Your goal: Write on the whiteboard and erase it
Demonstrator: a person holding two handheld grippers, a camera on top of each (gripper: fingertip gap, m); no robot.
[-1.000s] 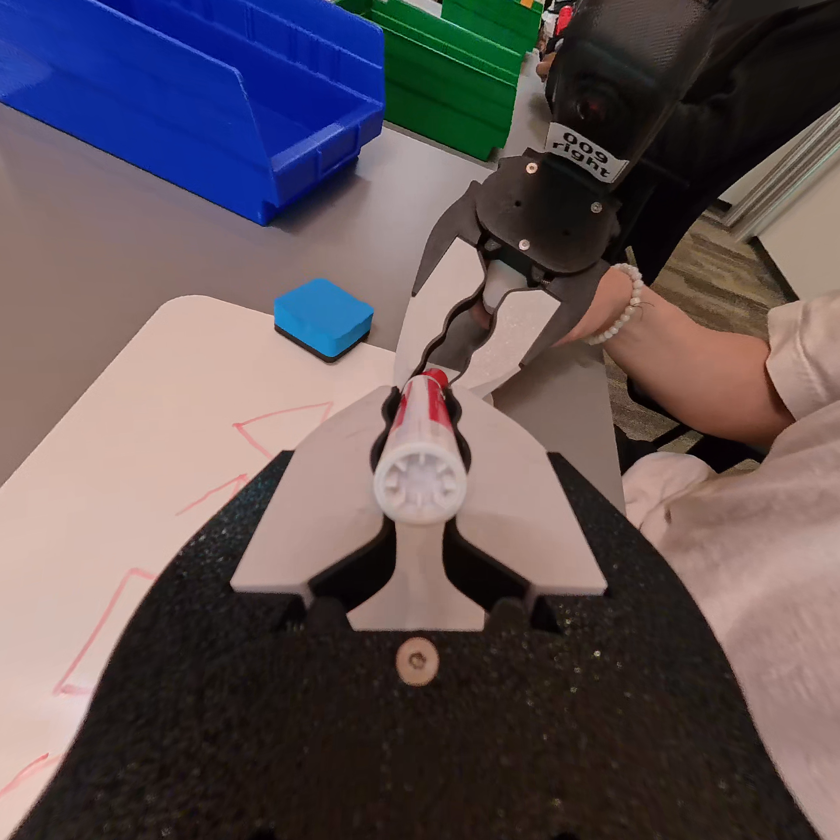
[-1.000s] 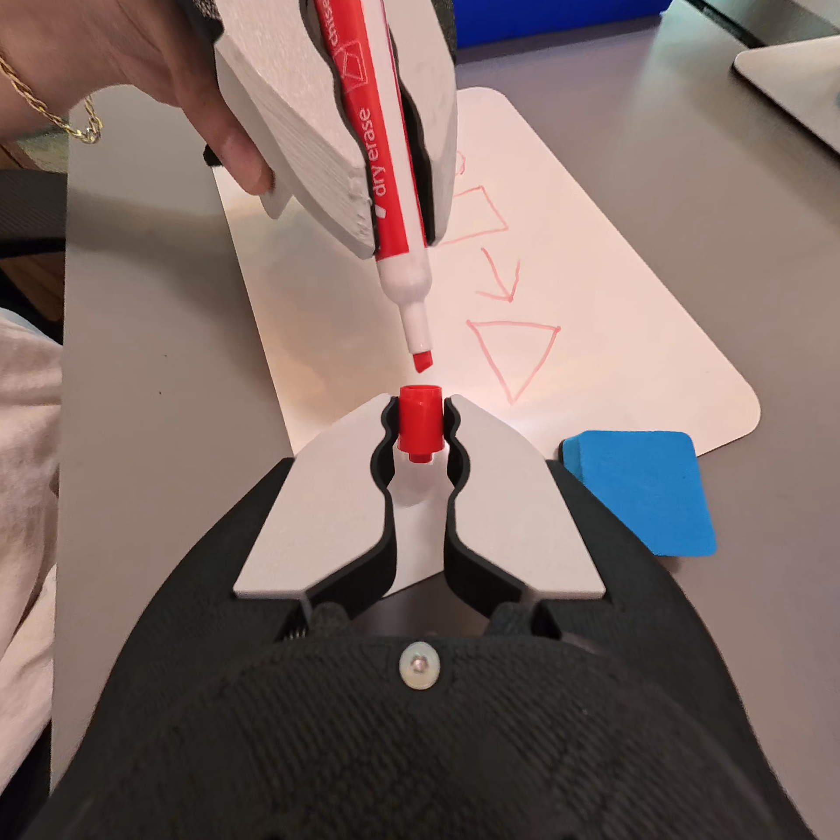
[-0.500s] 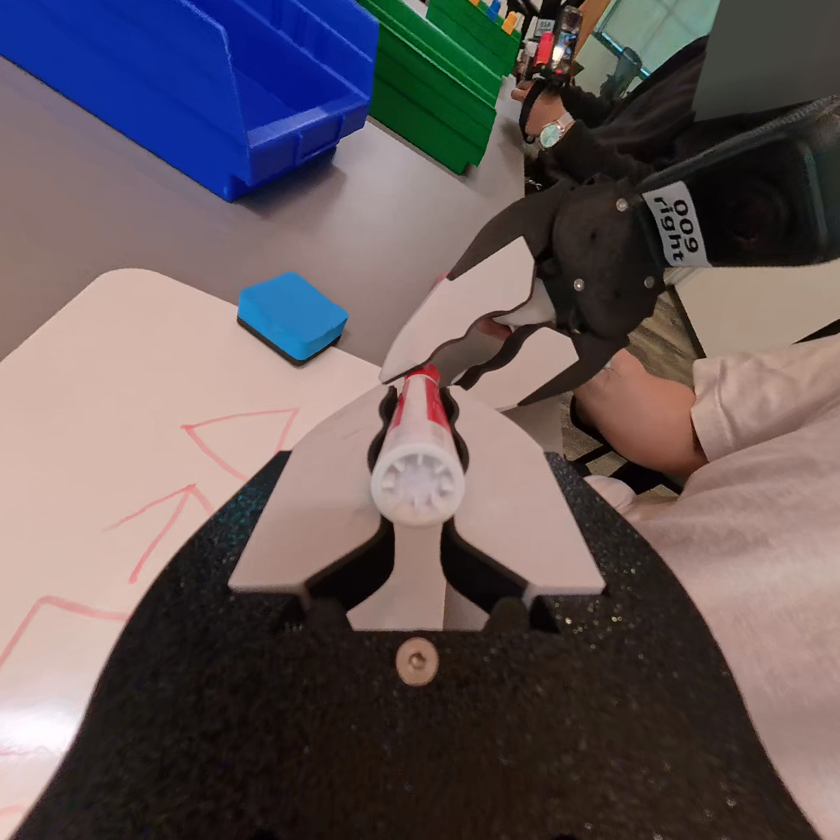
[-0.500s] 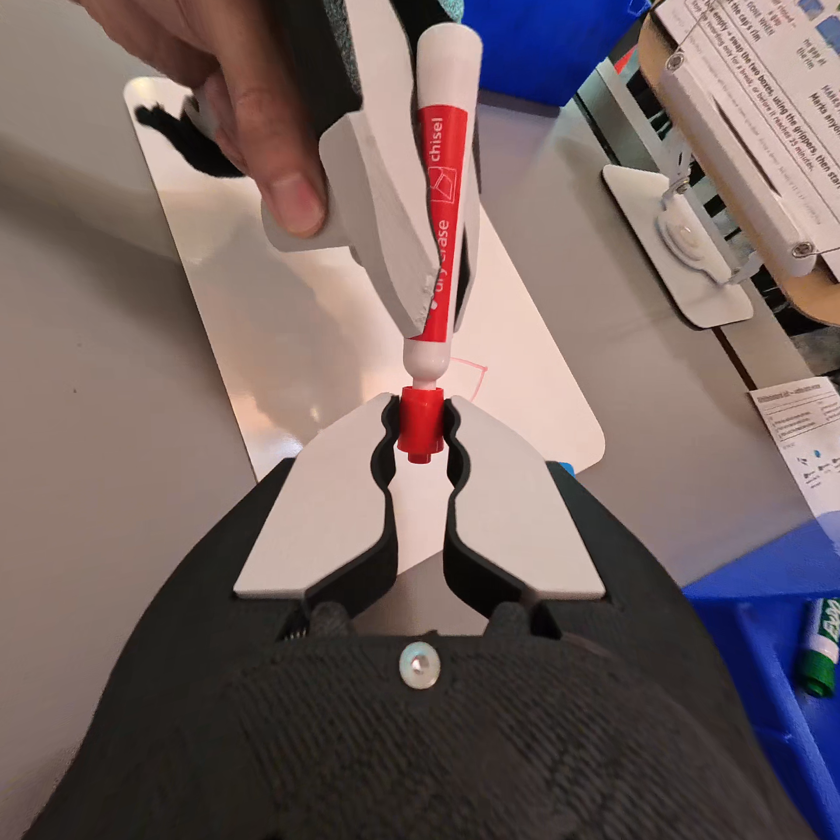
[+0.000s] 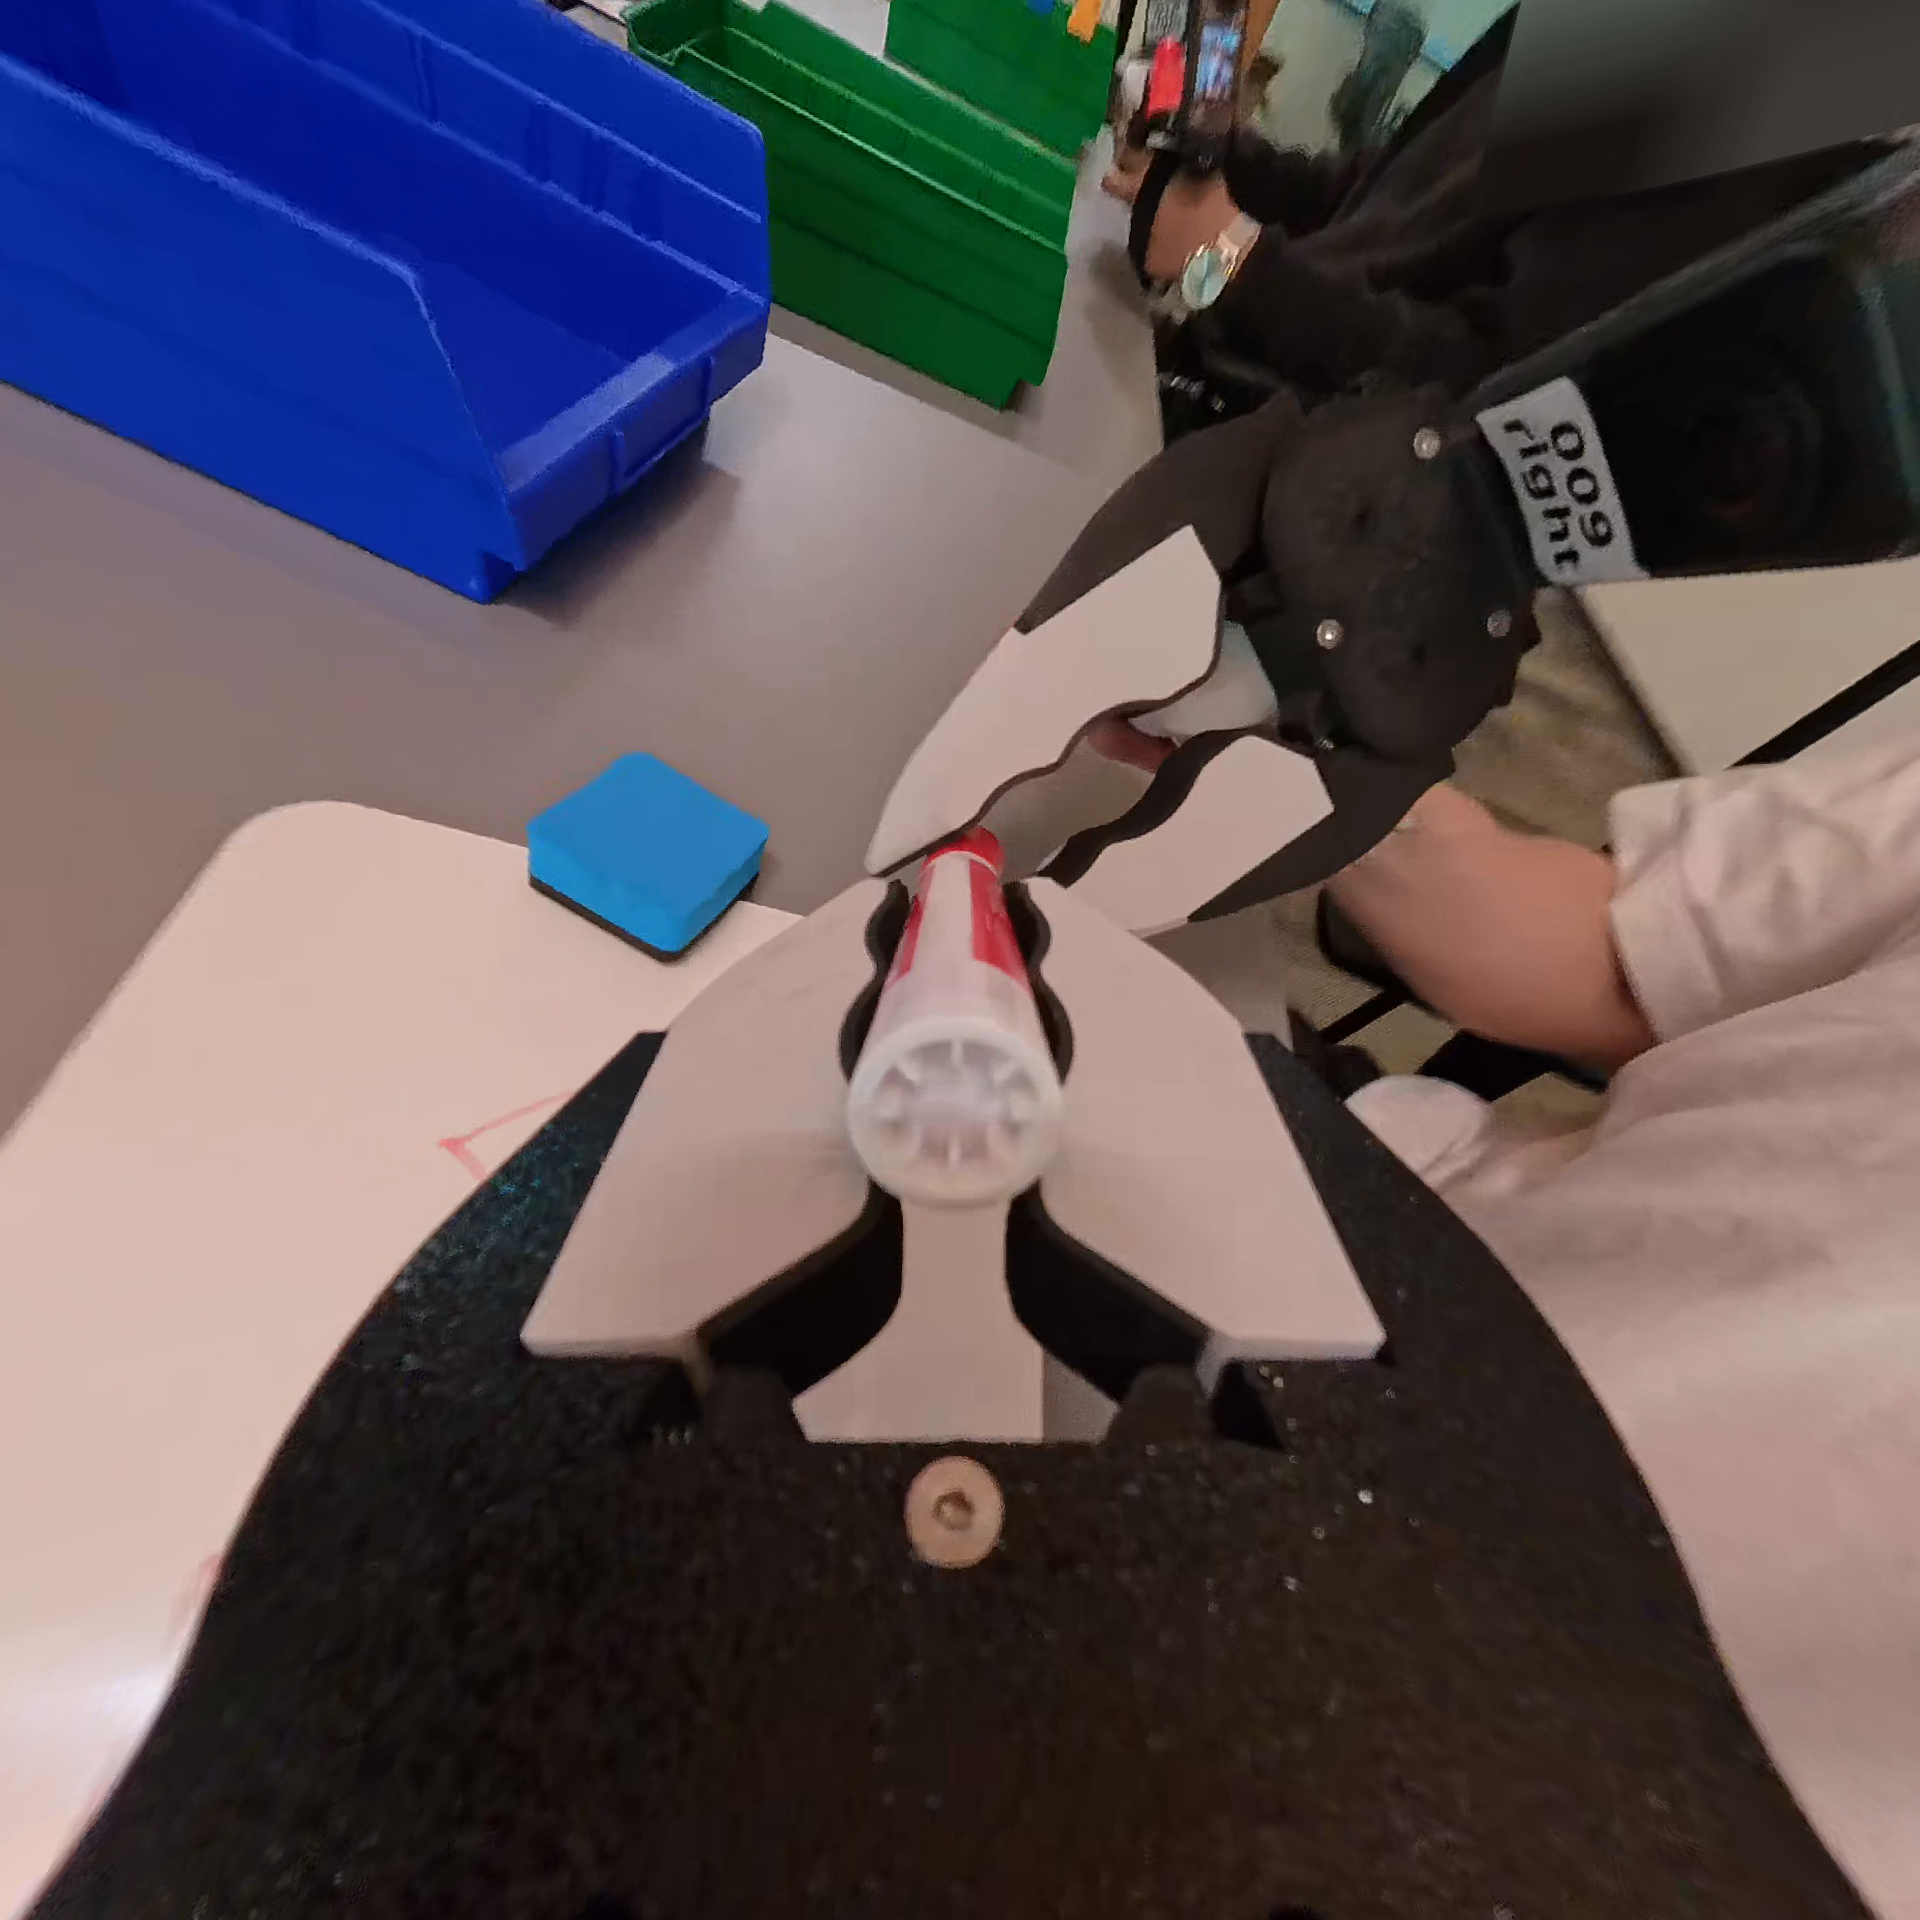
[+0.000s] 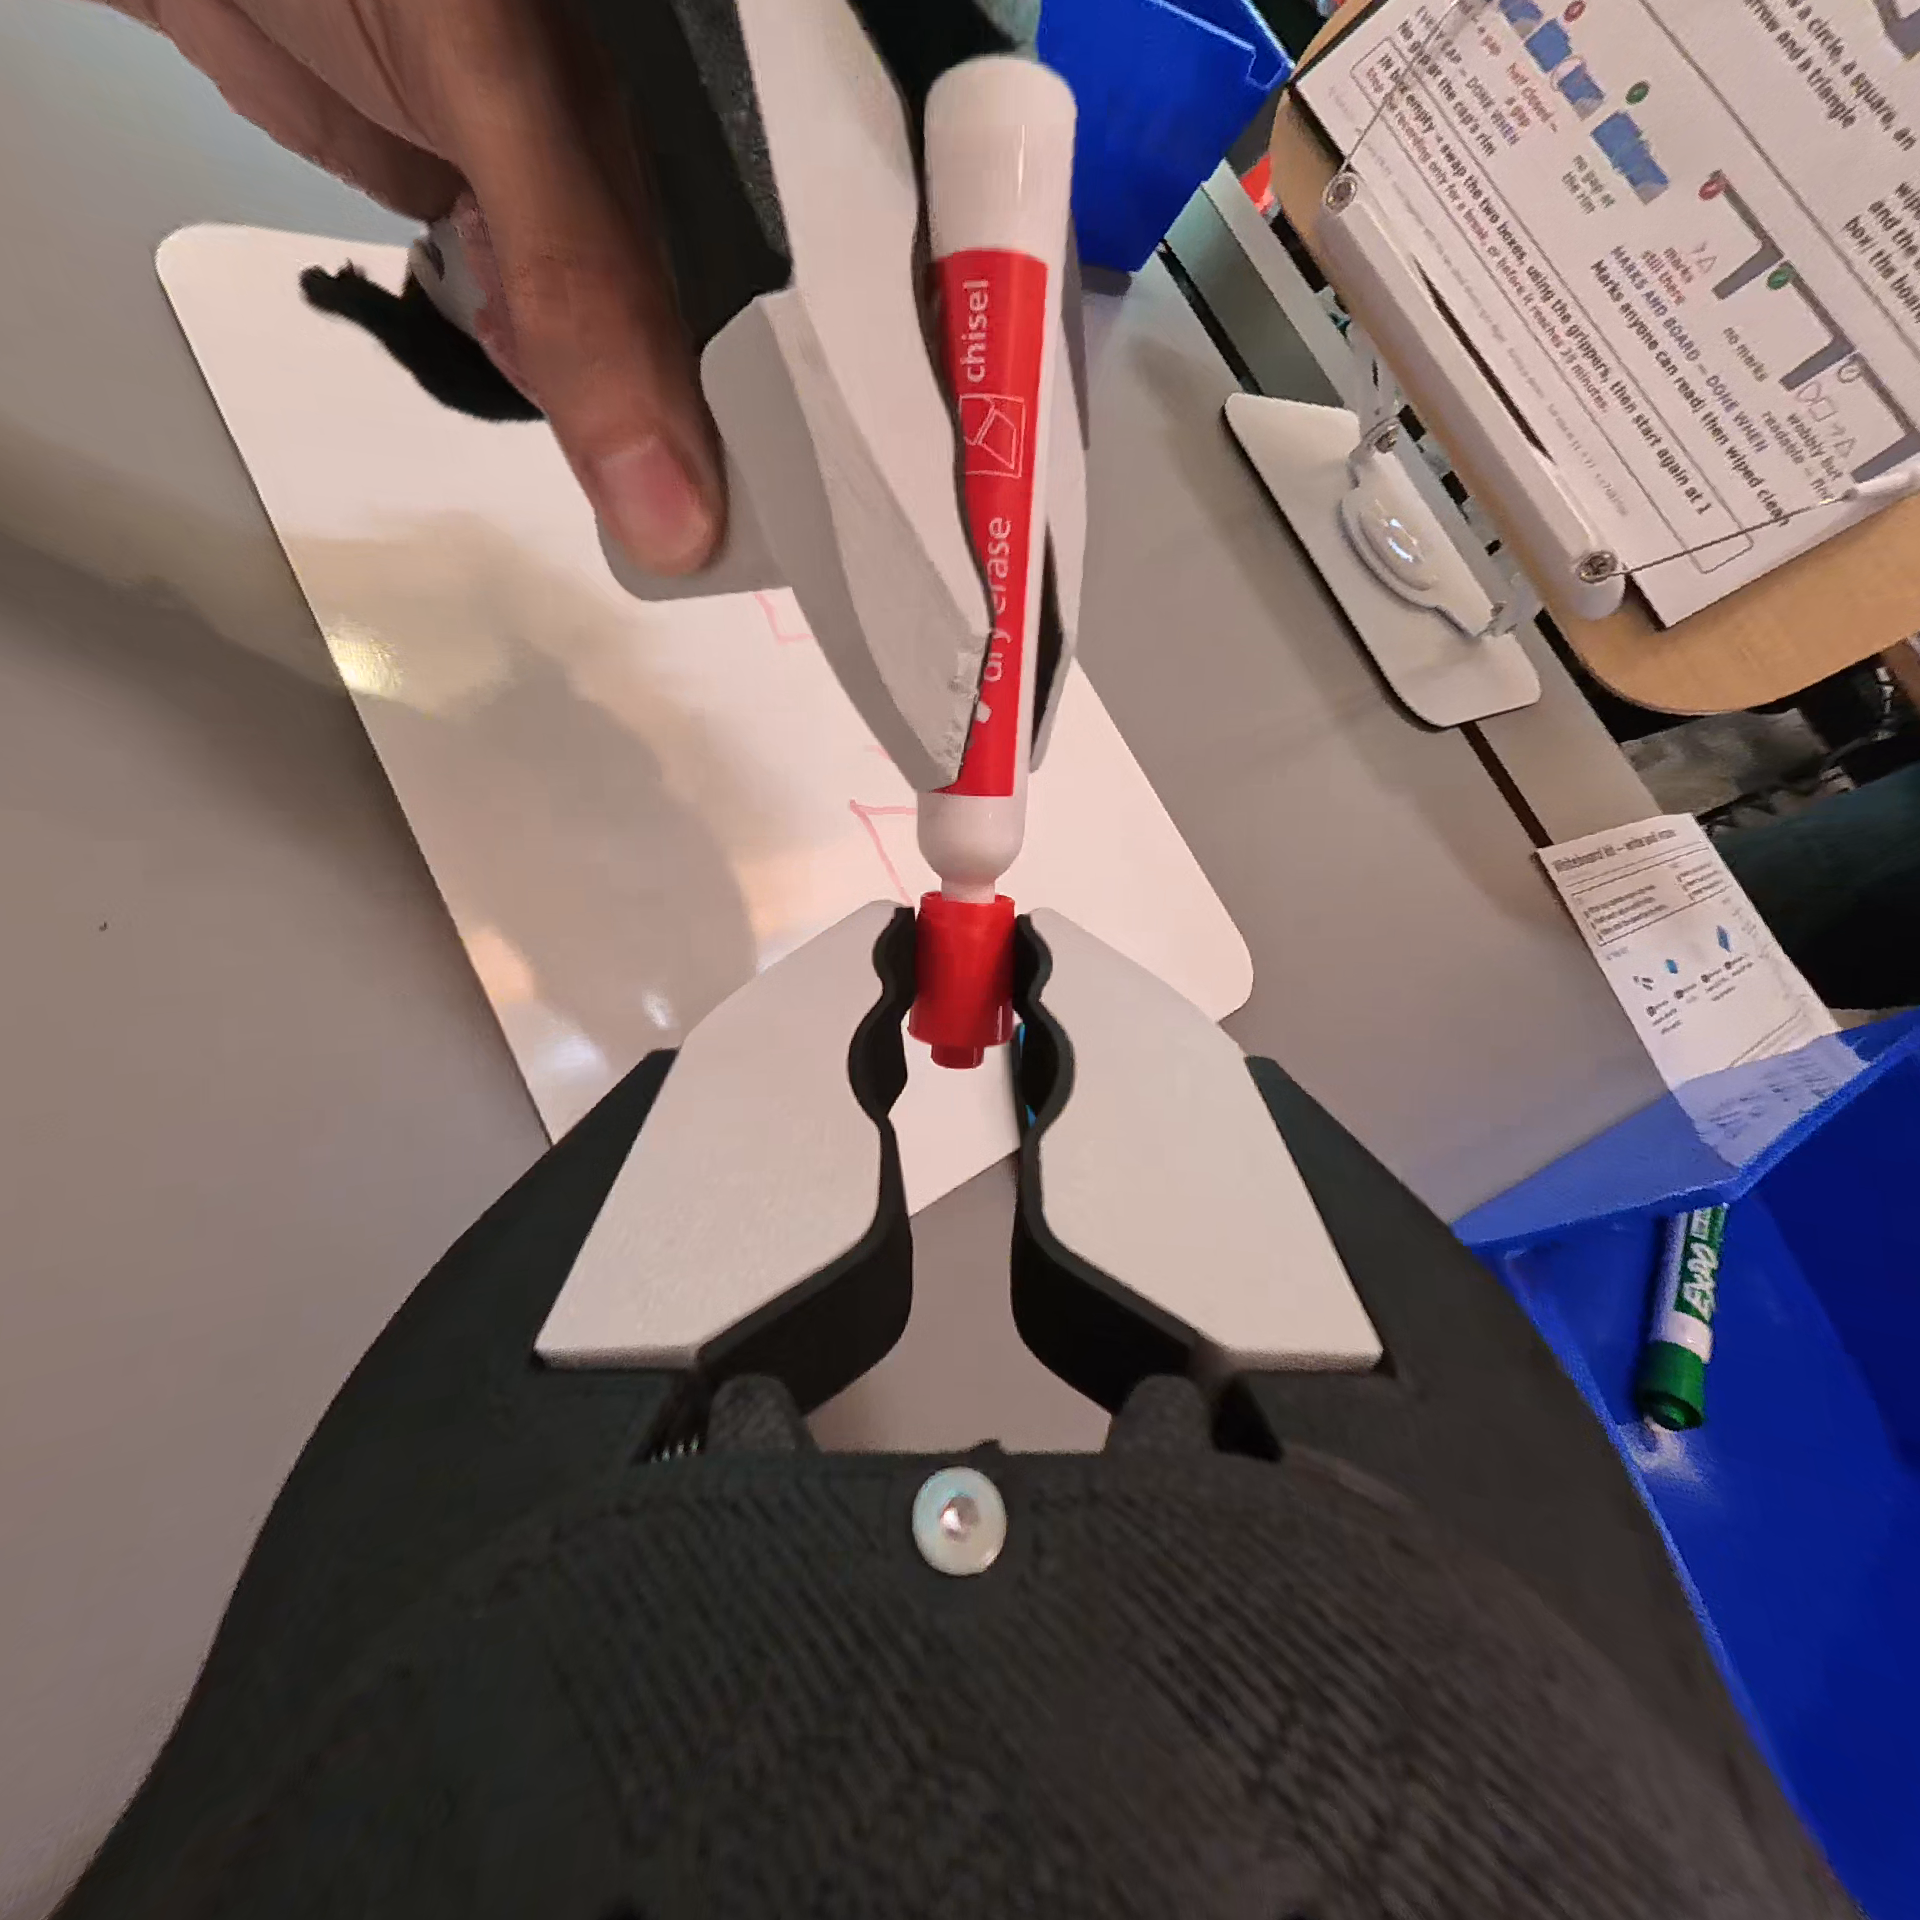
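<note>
Left gripper (image 5: 951, 894) clamps the marker (image 6: 992, 499), right gripper (image 6: 961, 925) pinches the cap (image 6: 961, 982) — misaligned pushing could jam the nib.

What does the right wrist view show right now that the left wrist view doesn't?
Only the right wrist view shows the red cap gripped in the right tool, the marker's nose entering it, a green marker in a blue bin, and a clipboard stand. Only the left wrist view shows the blue eraser and green bins. Both show the red marker, the left tool and the whiteboard.
</note>
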